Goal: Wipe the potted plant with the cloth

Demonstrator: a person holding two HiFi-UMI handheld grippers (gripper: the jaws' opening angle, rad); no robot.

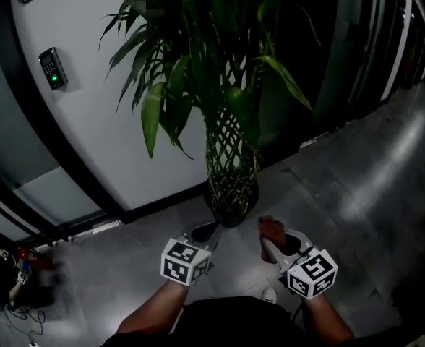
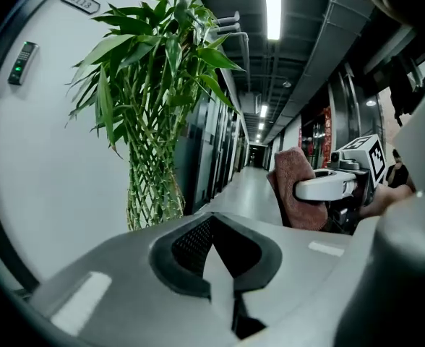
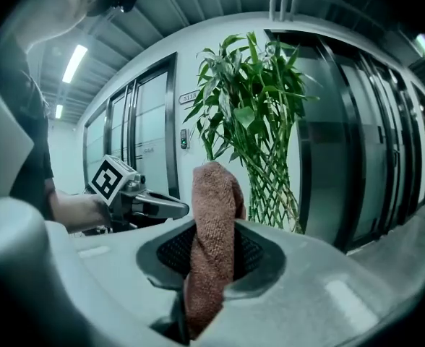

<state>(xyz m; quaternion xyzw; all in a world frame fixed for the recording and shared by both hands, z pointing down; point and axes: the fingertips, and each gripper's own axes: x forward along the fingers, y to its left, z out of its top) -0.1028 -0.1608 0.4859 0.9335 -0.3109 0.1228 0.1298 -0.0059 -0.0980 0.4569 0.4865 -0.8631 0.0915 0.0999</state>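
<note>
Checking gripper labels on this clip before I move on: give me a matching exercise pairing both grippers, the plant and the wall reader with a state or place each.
Things
1. left gripper
2. right gripper
3. plant
4. reader

States or places
A. mounted on the white wall, green light showing
B. shut on the reddish cloth
C. standing on the floor, stems woven into a lattice
D. shut, nothing between the jaws

Pairs: 1-D, 2-B, 3-C, 4-A

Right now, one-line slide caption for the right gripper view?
Right gripper clamps a brown cloth upright, facing the braided-stem potted plant; left gripper alongside.
</note>
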